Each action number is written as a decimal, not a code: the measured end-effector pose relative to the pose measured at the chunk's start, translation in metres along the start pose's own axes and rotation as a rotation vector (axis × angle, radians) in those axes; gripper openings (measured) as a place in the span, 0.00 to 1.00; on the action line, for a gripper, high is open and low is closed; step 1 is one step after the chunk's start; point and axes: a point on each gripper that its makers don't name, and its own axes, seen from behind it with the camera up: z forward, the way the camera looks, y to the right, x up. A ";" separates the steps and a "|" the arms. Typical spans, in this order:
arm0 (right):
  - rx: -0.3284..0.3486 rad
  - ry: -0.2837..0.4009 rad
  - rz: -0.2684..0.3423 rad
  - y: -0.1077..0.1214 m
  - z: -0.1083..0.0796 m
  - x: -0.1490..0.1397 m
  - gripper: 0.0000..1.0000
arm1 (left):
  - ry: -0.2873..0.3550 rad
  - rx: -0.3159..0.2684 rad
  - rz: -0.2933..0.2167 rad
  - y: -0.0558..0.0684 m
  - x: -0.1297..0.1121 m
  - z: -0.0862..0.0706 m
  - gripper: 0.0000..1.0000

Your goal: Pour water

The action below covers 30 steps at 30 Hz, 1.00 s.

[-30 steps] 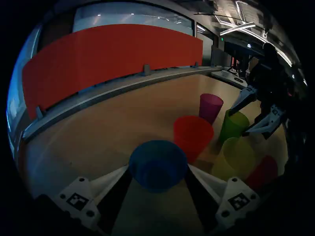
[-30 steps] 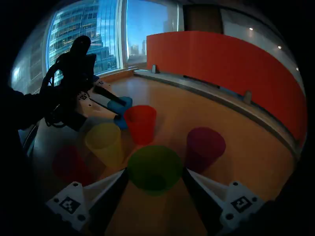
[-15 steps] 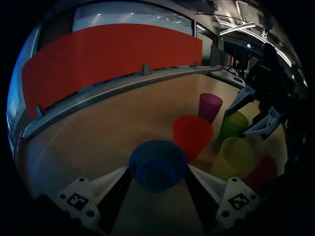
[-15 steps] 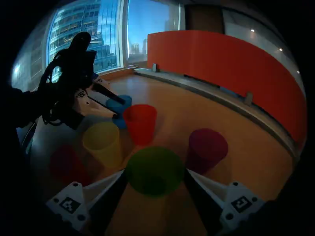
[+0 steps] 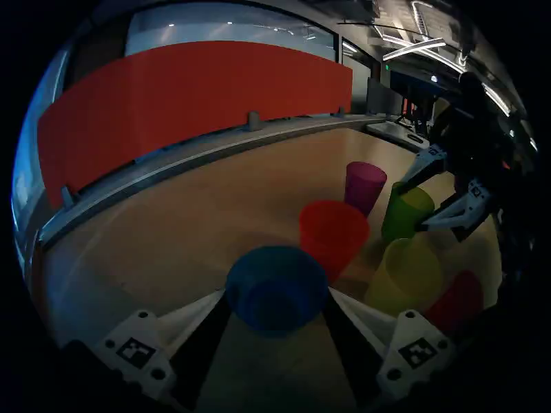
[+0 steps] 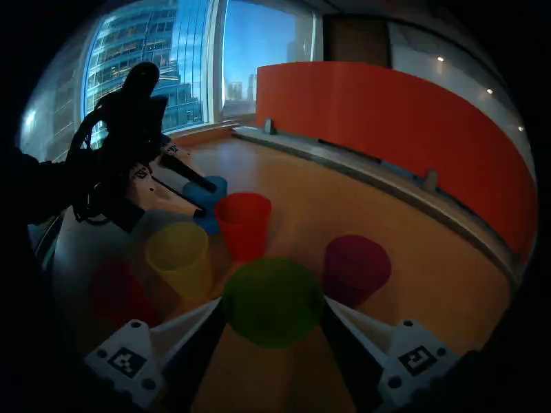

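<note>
Clamping blue cup (image 5: 277, 299) and green cup (image 6: 272, 310), contents unclear.

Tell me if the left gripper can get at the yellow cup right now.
Probably not: the left gripper is shut on the blue cup, so it cannot grasp another. The yellow cup itself stands close by, with nothing in front of it.

The left gripper (image 5: 277, 294) is pinching a round blue plastic cup (image 5: 277, 275) at six o'clock. At its one o'clock, a translucent red plastic cup (image 5: 333, 234) is standing on the wooden tabletop (image 5: 206, 213). Around three o'clock, the right gripper (image 5: 411, 205) is clasping a translucent green plastic cup (image 5: 405, 215).
</note>
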 end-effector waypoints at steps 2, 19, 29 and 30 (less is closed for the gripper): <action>-0.001 0.009 0.005 0.000 -0.004 0.004 0.91 | 0.001 0.001 0.002 0.001 0.001 -0.002 0.86; -0.029 0.103 0.005 -0.008 -0.047 0.042 0.91 | 0.104 0.033 0.003 0.011 0.040 -0.053 0.86; -0.030 0.182 -0.009 -0.026 -0.081 0.075 0.91 | 0.204 0.041 0.009 0.030 0.074 -0.103 0.86; -0.029 0.190 -0.009 -0.028 -0.084 0.077 0.91 | 0.211 0.040 0.009 0.033 0.076 -0.107 0.86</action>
